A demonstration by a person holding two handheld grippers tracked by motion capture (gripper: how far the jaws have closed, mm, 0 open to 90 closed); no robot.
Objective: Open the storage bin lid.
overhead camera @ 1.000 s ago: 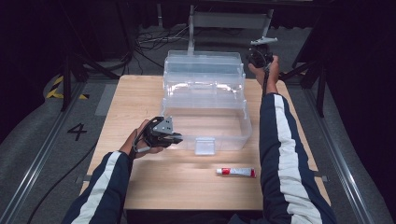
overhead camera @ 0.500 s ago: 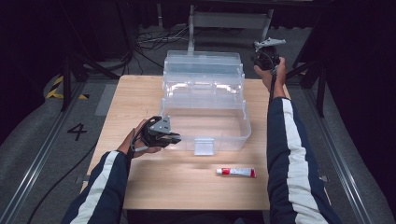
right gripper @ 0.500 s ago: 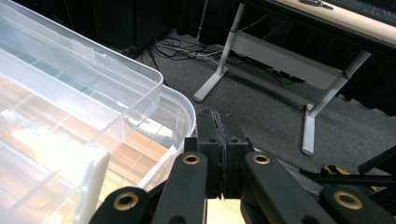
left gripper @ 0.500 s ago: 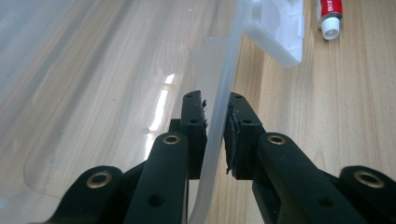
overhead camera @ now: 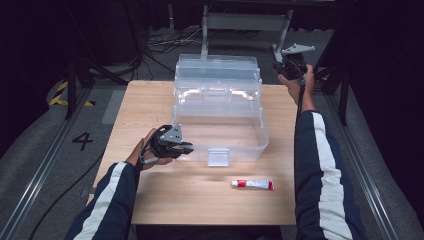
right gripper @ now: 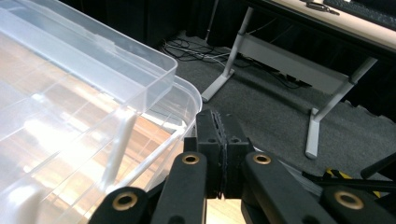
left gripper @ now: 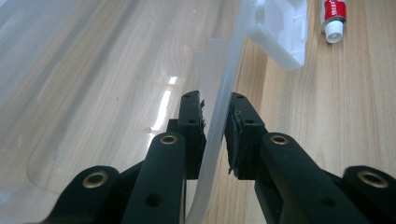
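Here the clear box [left gripper: 116, 74] wall sits between the left gripper [left gripper: 215, 121] jaws — pinched.

Box [overhead camera: 220, 131] on the table [overhead camera: 150, 100], at its middle and reaching toward the far edge; open lid [overhead camera: 217, 75] stands behind the box, at the far edge. Latch [overhead camera: 218, 156] on the box's near wall. Tube [overhead camera: 252, 184] on the table, before the box, toward the near right corner. Left gripper [overhead camera: 186, 148] at the box's near left corner, one jaw inside the wall, one outside. Right gripper [overhead camera: 278, 66] beyond the far right corner of the table, right of the lid.
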